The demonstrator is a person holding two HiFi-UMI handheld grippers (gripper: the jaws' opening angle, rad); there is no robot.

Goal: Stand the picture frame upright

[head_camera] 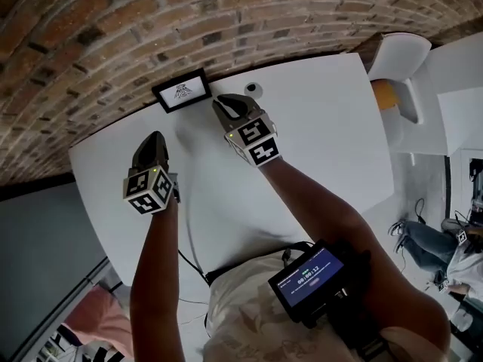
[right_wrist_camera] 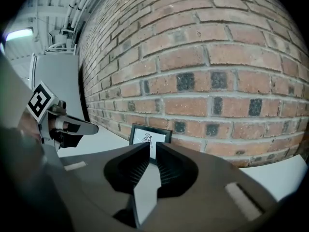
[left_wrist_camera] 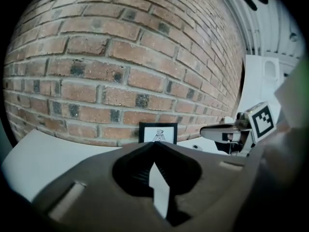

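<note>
The picture frame [head_camera: 182, 90] is seen standing upright on the white counter [head_camera: 317, 111], apparently just before the brick wall [head_camera: 151, 21]. The left gripper [left_wrist_camera: 155, 144] is closed tight on nothing; the right gripper [right_wrist_camera: 152, 146] is held slightly parted, nothing gripped.

One frame [head_camera: 182, 90], one white table [head_camera: 324, 127] and one brick wall [head_camera: 151, 21]. Two grippers are in view: one left gripper [head_camera: 156, 137] and one right gripper [head_camera: 224, 102]. Each carries one marker cube, two cubes in all, and two bare forearms hold them. There is one small white round thing [head_camera: 253, 89], one thin cable [head_camera: 191, 247], one screen device [head_camera: 308, 279], one white chair [head_camera: 400, 55], and one other person [head_camera: 426, 247] at the right edge
</note>
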